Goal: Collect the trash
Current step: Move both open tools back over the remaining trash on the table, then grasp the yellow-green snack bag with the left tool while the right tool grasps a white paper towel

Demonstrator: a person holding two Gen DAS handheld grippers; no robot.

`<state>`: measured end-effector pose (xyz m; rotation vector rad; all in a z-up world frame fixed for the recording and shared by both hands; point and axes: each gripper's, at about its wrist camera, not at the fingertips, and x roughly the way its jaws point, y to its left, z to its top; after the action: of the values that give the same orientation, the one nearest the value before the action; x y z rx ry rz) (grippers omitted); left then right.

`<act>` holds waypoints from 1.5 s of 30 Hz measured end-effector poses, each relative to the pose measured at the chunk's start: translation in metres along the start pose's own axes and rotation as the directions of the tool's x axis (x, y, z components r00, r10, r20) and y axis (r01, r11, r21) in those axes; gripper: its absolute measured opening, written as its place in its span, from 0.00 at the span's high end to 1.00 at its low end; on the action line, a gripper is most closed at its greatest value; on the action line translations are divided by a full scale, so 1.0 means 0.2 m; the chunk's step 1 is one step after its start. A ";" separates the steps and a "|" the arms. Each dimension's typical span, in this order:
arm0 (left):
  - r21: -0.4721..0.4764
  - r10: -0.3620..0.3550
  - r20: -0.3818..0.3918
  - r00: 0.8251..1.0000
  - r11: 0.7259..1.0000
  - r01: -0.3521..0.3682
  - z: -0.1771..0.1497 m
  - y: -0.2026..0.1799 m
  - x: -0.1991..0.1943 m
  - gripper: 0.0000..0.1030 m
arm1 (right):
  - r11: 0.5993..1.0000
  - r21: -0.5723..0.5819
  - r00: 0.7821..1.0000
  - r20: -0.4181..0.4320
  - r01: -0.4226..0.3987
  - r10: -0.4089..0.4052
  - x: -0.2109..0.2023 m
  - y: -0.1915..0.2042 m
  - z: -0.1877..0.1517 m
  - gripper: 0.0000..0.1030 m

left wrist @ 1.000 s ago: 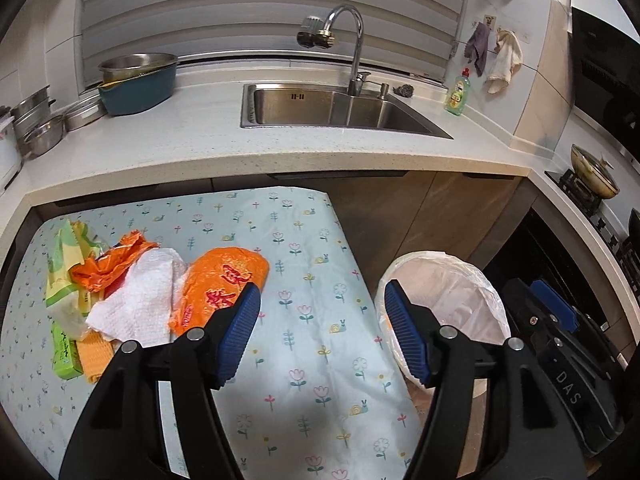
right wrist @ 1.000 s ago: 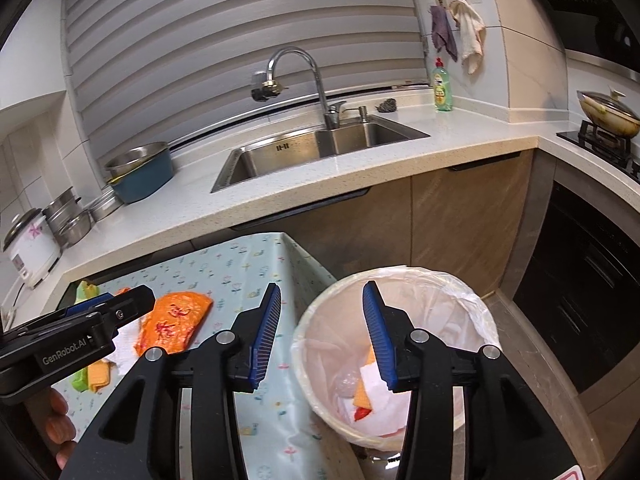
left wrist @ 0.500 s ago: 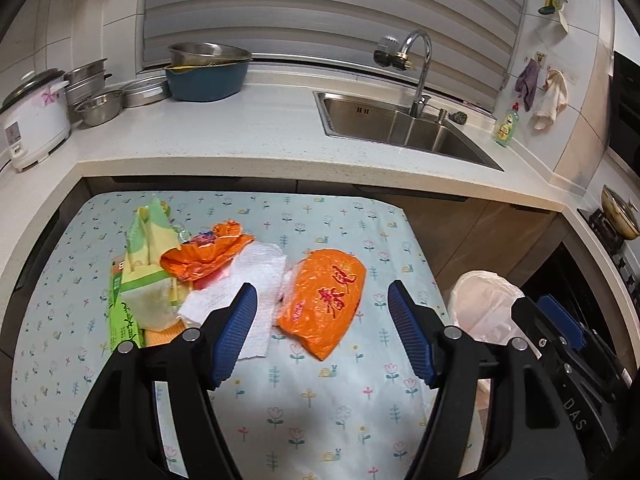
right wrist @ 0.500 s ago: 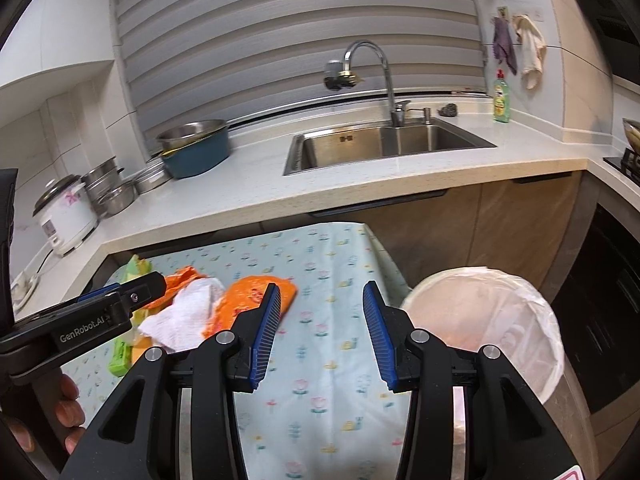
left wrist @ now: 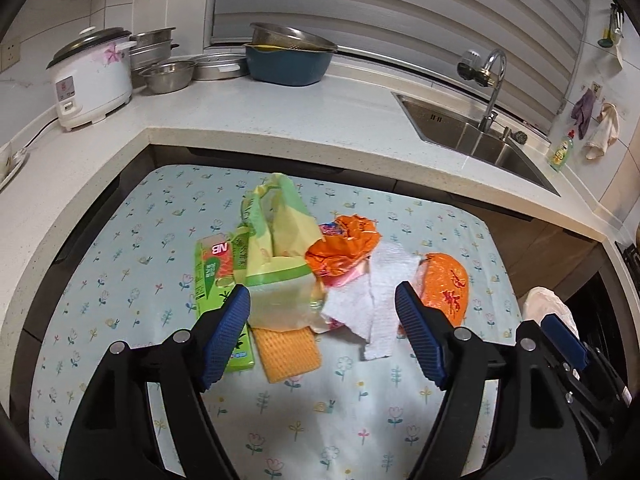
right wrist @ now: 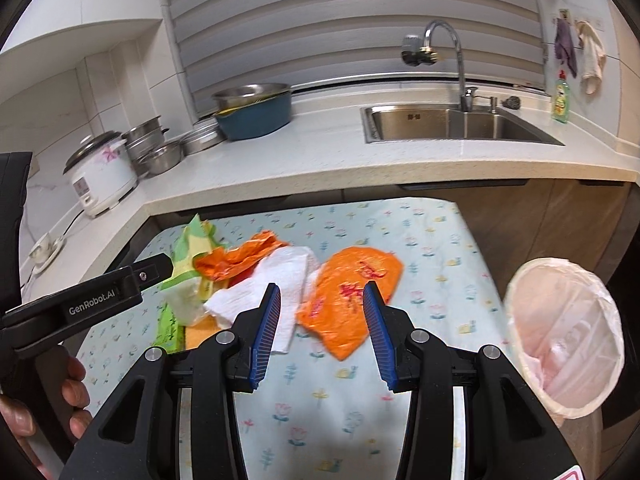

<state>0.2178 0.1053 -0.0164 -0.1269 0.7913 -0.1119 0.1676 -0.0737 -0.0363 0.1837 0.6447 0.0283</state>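
Note:
A pile of trash lies on the flowered tablecloth [left wrist: 132, 240]: a yellow-green plastic bag [left wrist: 280, 240], a green carton [left wrist: 212, 268], a crumpled orange wrapper [left wrist: 344, 248], a white paper towel [left wrist: 380, 300], an orange sponge cloth [left wrist: 288, 352] and a flat orange bag [left wrist: 448, 284]. My left gripper [left wrist: 324, 336] is open and empty above the pile. My right gripper [right wrist: 322, 332] is open and empty above the flat orange bag [right wrist: 352, 296] and the paper towel [right wrist: 276, 280]. The lined trash bin [right wrist: 564, 336] stands off the table's right edge.
A white counter wraps behind the table with a rice cooker [left wrist: 92, 76], steel bowls [left wrist: 168, 76], a blue basin [left wrist: 288, 60], a sink [right wrist: 448, 124] with a faucet [right wrist: 440, 48] and a soap bottle [right wrist: 560, 96]. A stove edge [left wrist: 632, 256] is at far right.
Both grippers have swung left from the bin toward the trash pile. The left one now sits over the pile; the right one now faces the orange bag. Both stay open.

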 end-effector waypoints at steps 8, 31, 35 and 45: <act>-0.023 0.026 -0.038 0.999 0.999 -0.027 0.00 0.16 0.12 0.31 | 0.999 -0.034 0.998 -0.060 -0.033 0.031 0.20 0.18 -0.03 0.59; -0.004 -0.075 -0.145 0.987 0.997 0.075 -0.01 0.20 0.43 0.68 | 0.997 -0.039 0.976 -0.211 -0.063 0.054 0.67 0.26 -0.15 0.91; 0.004 -0.086 -0.127 0.988 0.996 0.087 -0.01 0.16 0.38 0.71 | 0.997 -0.039 0.983 -0.174 -0.066 0.059 0.60 0.24 -0.12 0.96; 0.030 -0.109 -0.049 0.993 0.993 0.111 0.05 0.01 0.14 0.90 | 0.996 -0.033 0.997 -0.018 -0.082 0.081 0.24 0.17 0.07 0.96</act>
<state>0.2444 0.1046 -0.0303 -0.1372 0.8297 -0.2332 0.2158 -0.0391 -0.0485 0.1774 0.6523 0.1192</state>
